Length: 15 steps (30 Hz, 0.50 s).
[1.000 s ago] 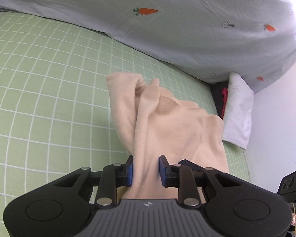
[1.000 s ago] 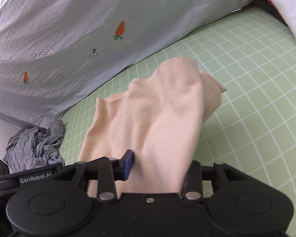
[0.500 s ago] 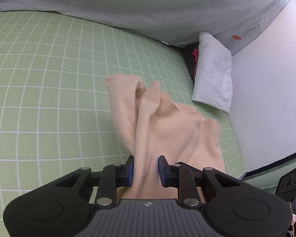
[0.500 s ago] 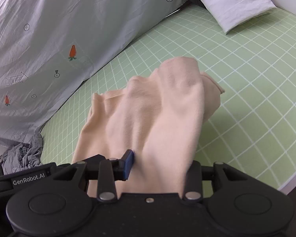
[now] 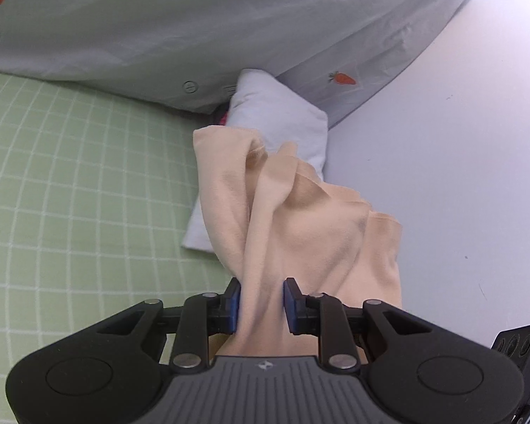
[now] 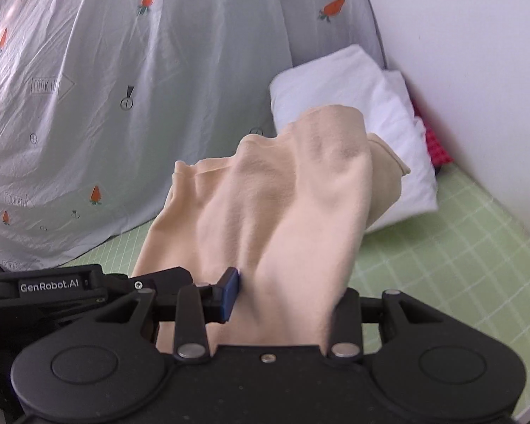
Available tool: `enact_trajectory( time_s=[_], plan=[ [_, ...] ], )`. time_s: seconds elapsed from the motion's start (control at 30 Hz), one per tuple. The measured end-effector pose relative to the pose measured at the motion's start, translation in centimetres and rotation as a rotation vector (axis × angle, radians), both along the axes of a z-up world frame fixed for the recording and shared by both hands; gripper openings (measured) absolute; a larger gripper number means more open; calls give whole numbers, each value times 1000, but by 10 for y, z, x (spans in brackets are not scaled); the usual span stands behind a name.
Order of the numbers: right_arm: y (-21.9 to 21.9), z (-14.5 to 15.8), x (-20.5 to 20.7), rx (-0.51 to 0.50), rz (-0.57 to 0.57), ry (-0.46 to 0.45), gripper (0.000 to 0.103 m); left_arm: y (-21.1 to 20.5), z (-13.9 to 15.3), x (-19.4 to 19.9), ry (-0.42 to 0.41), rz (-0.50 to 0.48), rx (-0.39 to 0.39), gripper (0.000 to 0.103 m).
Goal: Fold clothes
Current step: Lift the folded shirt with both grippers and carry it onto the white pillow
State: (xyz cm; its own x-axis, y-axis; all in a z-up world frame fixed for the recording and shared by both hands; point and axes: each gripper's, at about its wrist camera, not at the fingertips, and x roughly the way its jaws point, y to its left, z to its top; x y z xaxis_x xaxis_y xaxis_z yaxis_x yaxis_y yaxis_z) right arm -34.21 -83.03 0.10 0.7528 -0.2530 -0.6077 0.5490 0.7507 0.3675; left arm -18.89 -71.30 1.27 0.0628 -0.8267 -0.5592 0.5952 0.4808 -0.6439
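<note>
A bunched peach garment (image 5: 300,233) is pinched between the fingers of the left gripper (image 5: 261,305) and the right gripper (image 6: 282,293), draped ahead of them above the green checked bed (image 5: 70,194). Beyond it, a white pillow (image 6: 353,84) is seen. The bunched folds could be slipped from either pinch, and a crooked fold would result.

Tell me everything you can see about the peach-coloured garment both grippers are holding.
The peach garment is soft, matte knit-looking cloth in a plain pale peach, with a stitched hem showing at one edge. It is bunched and draped in loose folds, lifted off the green checked sheet. The left gripper and the right gripper each pinch a gathered part of it. It hangs in front of a white pillow; whether it touches that is unclear.
</note>
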Motion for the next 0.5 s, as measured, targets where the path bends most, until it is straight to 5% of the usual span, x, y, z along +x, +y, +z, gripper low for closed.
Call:
enact_trajectory(
  time_s=[0.33,0.4,0.43,0.47,0.5],
  plan=[
    [-132,38,62,-228,38,-110,41,-125,29,65,-151,7,-103,27],
    [-158,36,88,-265,20,-128,54,-149,25,88,-192,42,-103,35],
    [-169,32,102,-290,2,-122,62,-163,23,100,-228,67,-69,40],
    [-181,26,119,-325,-20,-95,80,-177,21,111,-265,93,-35,41],
    [-192,18,135,-363,-50,-50,85,-190,18,123,-299,115,-2,42]
  ],
)
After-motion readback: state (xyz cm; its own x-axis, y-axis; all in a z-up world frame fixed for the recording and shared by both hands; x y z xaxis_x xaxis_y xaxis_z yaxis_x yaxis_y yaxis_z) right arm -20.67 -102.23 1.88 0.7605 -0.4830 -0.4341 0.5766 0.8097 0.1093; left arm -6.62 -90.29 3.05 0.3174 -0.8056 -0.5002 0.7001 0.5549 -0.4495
